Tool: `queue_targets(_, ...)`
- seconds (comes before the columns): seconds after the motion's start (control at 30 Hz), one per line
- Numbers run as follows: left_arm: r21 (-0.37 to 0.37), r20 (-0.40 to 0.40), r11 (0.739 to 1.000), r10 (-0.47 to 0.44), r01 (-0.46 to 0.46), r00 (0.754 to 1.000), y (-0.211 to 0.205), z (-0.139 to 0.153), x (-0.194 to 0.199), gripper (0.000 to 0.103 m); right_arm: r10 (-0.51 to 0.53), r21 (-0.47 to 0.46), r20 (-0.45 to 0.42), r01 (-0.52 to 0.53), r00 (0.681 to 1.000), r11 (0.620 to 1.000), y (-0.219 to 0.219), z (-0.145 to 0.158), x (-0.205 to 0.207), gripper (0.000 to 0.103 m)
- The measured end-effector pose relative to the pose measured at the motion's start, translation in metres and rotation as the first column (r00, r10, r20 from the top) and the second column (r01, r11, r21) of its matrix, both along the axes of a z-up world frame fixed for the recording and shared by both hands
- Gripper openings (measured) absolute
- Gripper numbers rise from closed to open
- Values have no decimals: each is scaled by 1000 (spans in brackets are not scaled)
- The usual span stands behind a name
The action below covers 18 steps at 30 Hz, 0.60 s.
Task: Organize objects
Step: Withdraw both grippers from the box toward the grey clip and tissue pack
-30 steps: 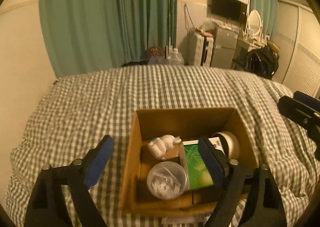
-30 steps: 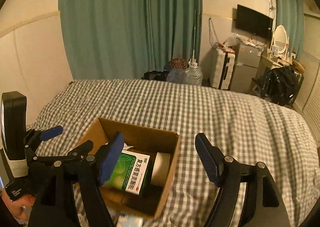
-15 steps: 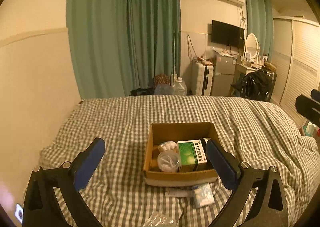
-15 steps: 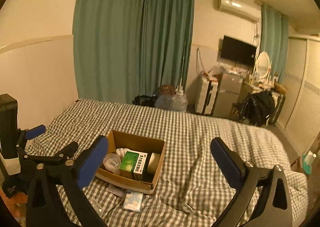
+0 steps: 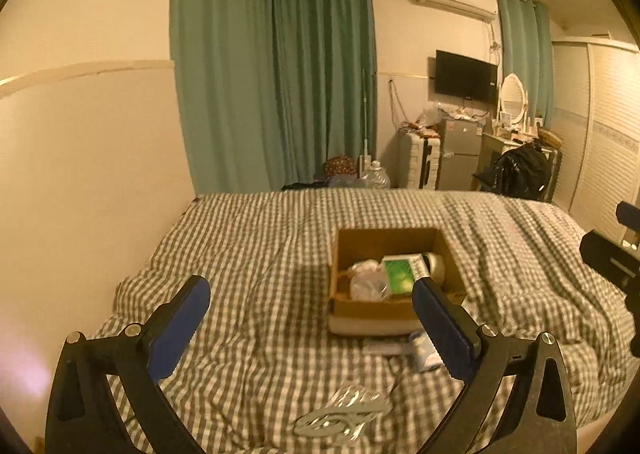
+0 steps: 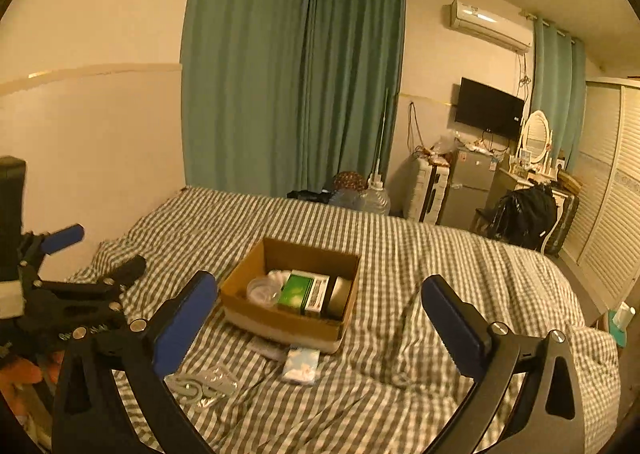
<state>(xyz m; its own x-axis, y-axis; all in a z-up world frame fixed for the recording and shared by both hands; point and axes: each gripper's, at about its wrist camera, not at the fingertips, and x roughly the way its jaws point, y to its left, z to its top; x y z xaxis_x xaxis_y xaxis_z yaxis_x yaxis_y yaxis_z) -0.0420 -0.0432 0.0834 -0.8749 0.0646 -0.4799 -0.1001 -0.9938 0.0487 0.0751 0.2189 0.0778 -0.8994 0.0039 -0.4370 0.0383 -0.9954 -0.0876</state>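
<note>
Jaws apart on both grippers (empty) — left gripper (image 5: 310,318), right gripper (image 6: 320,310); one cardboard box (image 6: 280,320).

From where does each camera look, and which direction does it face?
Left wrist: on the left gripper, above the near bed edge, facing the box and far wall; its open fingers show, and part of the right gripper at the right edge.
Right wrist: on the right gripper, further right, facing likewise; its open fingers and the left gripper show.
Shared: bed, box, curtains.
</note>
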Motion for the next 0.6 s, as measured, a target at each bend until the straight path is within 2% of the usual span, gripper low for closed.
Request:
queue_targets(0.07, 3, 22, 1000, 6, -6, 1000, -4, -16, 0, 103, 14, -2, 26, -14, 1000, 1000, -3, -20, -4, 103)
queue_targets(0.27, -20, 181, 999, 42, -39, 983, -13, -100, -15, 103, 3, 26, 158, -7, 988, 1000, -6, -94, -28, 103)
queue_targets(0.47, -58, 323, 998, 38, -21, 946, -4, -184, -17, 103, -19, 33, 289, 10, 957, 999, 4, -154, -47, 103)
queue_targets(0.6, -84, 411, 995, -15, 54, 911, 11, -222, -17, 103, -30, 11, 338, 28, 941, 1000, 12, -171, -52, 103)
